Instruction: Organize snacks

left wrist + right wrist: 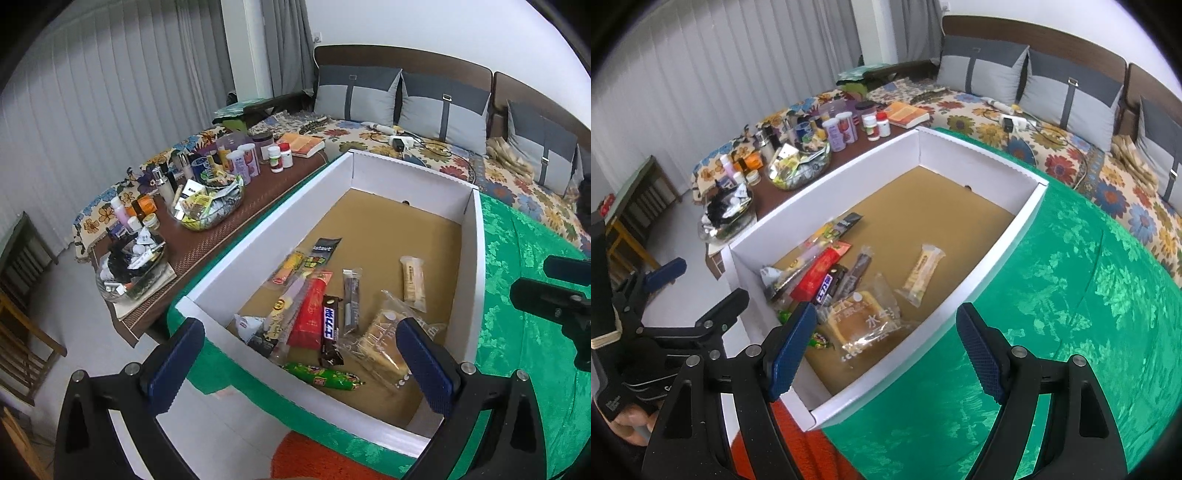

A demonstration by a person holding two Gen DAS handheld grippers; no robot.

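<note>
Now both tools hover wide open, empty-handed!
Left tool (301, 365) and right tool (886, 347) above the snack-strewn white box (469, 280).

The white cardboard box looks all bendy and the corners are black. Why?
Left wrist view: the fisheye lens bows the white cardboard box and the grey curtain folds, and its round edge leaves dark corners. Right wrist view: same curving, strongest on the green patterned cloth; the clear-wrapped bread packet shows glare.
</note>
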